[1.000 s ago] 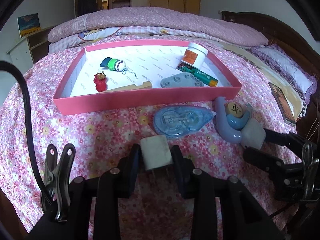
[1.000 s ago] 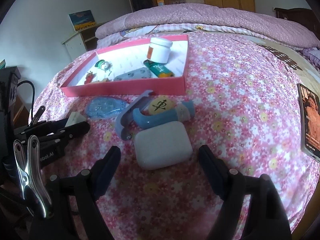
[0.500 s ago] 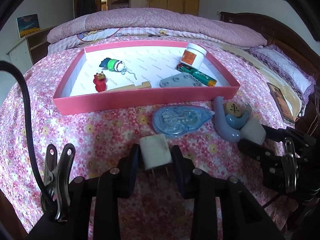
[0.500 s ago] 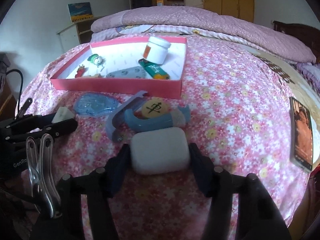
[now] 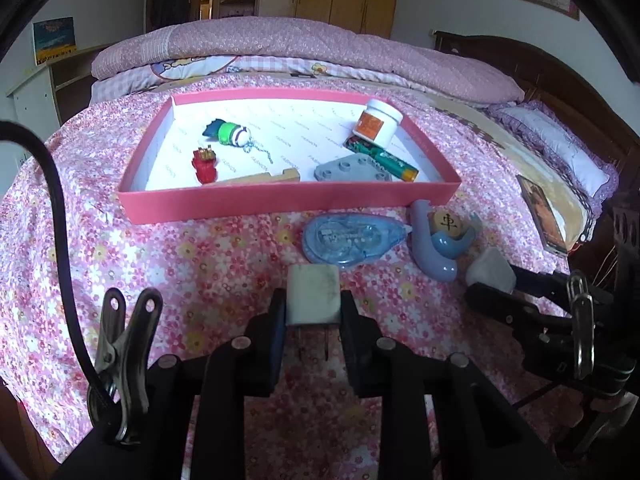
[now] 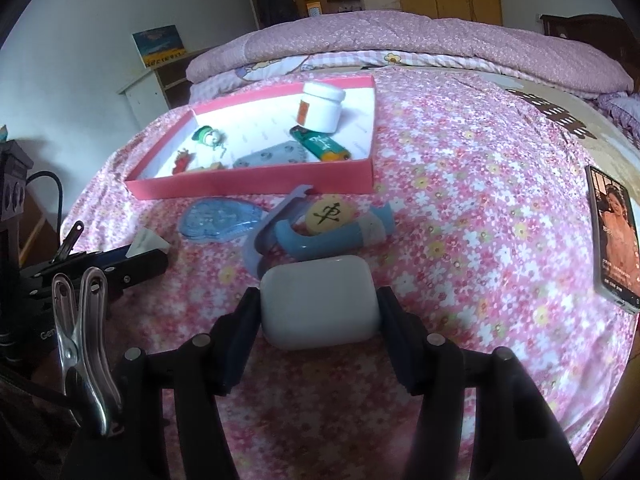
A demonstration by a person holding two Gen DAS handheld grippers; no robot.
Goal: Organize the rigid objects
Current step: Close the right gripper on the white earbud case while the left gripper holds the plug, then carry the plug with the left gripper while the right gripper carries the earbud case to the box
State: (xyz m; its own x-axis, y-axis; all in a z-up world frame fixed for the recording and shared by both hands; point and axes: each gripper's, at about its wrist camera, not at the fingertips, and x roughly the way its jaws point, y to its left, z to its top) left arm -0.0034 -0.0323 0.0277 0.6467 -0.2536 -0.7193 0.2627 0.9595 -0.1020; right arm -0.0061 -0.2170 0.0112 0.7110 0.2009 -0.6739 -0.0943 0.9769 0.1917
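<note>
The left gripper (image 5: 313, 312) is closing its jaws on the white plug (image 5: 313, 295), pads against both sides, prongs pointing back toward the camera. The right gripper (image 6: 319, 312) clamps the white case (image 6: 319, 307) across its width. Both sit on the floral bedspread (image 5: 180, 264). At 12 o'clock from the plug lies the blue tape dispenser (image 5: 348, 238), then the pink tray (image 5: 280, 202). At 12 o'clock from the case, the blue holder (image 6: 320, 236) with a chess piece (image 6: 330, 213) blocks the way to the tray. A phone (image 6: 614, 236) lies at 3 o'clock.
</note>
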